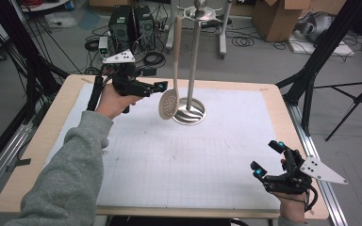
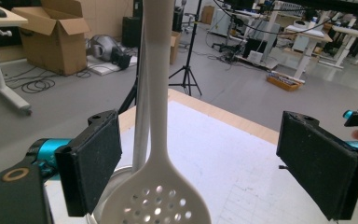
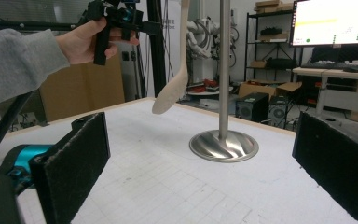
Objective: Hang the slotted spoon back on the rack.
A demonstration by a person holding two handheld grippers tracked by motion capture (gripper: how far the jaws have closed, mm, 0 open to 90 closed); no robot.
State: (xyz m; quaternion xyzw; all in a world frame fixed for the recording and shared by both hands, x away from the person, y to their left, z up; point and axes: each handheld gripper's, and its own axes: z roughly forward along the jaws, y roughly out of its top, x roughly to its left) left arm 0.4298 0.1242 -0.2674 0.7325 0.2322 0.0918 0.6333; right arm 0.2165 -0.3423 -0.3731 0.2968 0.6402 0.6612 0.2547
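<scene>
At the far left of the desk (image 1: 37, 141), the left claw (image 1: 156, 86) is held up in a hand with a grey sleeve and is pointed rightward at the slotted spoon (image 1: 168, 101). Its jaws are seen spread wide in the left gripper view, with the spoon's pale handle (image 2: 156, 88) standing between the pads, nearer the left one, and gripped by neither; whether that pad is brushed by the handle cannot be told. The slotted spoon is seen hanging upright from the top of the utensil stand (image 1: 194, 56), its perforated bowl low and just left of the stand's round metal base (image 1: 191, 113), clear of the desk. The stand is placed at the far middle of the white gridded mat (image 1: 179, 160) by which the desk is covered. At the near right corner, the right claw (image 1: 268, 157) is held low over the mat's edge, well apart from the stand. Its jaws are open as well, and nothing is held between its pads (image 3: 74, 163); the stand and spoon are viewed beyond them.
</scene>
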